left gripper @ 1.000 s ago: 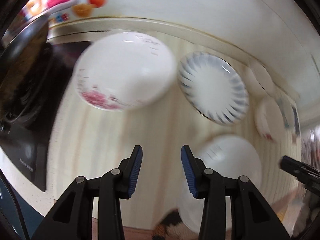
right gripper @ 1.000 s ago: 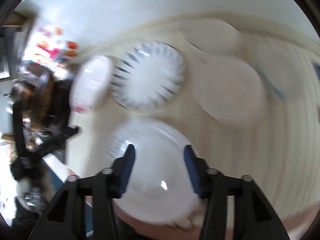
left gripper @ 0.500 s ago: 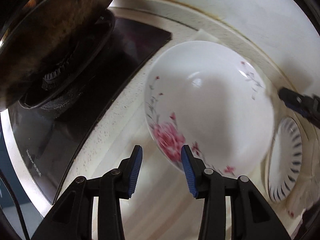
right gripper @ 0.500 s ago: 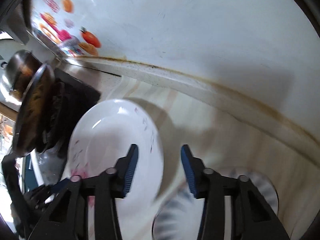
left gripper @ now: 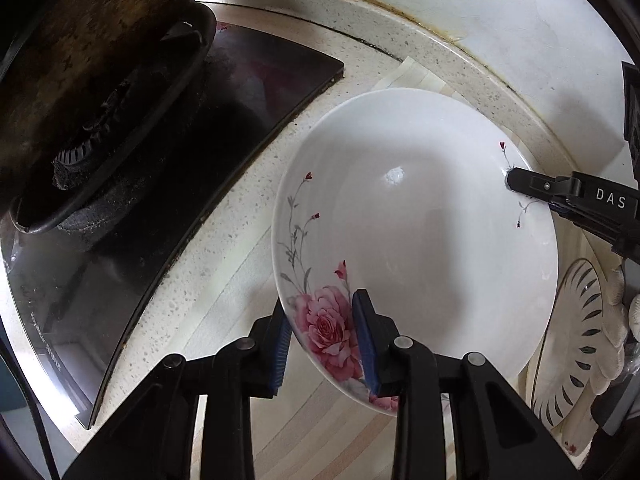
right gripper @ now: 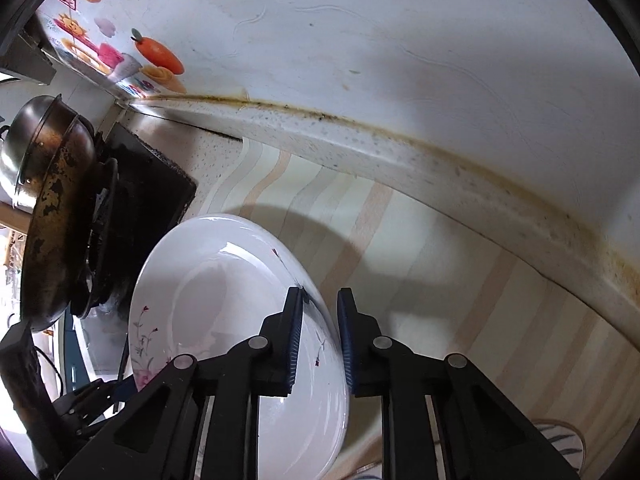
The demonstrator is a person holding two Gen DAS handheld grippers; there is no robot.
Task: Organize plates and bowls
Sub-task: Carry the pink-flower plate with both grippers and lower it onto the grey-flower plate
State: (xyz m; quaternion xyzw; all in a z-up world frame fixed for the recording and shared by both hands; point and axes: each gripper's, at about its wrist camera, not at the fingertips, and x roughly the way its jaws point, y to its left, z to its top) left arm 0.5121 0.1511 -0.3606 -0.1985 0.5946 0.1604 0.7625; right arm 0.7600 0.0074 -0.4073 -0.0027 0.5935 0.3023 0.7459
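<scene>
A large white plate (left gripper: 420, 232) with a pink rose and thin flower stems is tilted above the striped counter mat (right gripper: 440, 260). My left gripper (left gripper: 322, 340) straddles its near rim at the rose, one blue pad inside and one beneath, and is shut on it. My right gripper (right gripper: 320, 340) is shut on the opposite rim of the same plate (right gripper: 224, 280). In the left wrist view its black fingertip (left gripper: 510, 180) pinches the far edge. The plate throws a shadow on the mat.
A black glass hob (left gripper: 200, 140) carrying a burnt, dark wok (left gripper: 80, 60) lies close on the plate's left. A white plate with dark rim stripes (left gripper: 576, 340) sits at the right, beside a gloved hand (left gripper: 616, 308). The stained wall (right gripper: 400, 60) runs behind.
Both grippers travelled from the cluster of dishes to the flowered plate. Each now has the rim between its pads, and the right jaws have narrowed clearly.
</scene>
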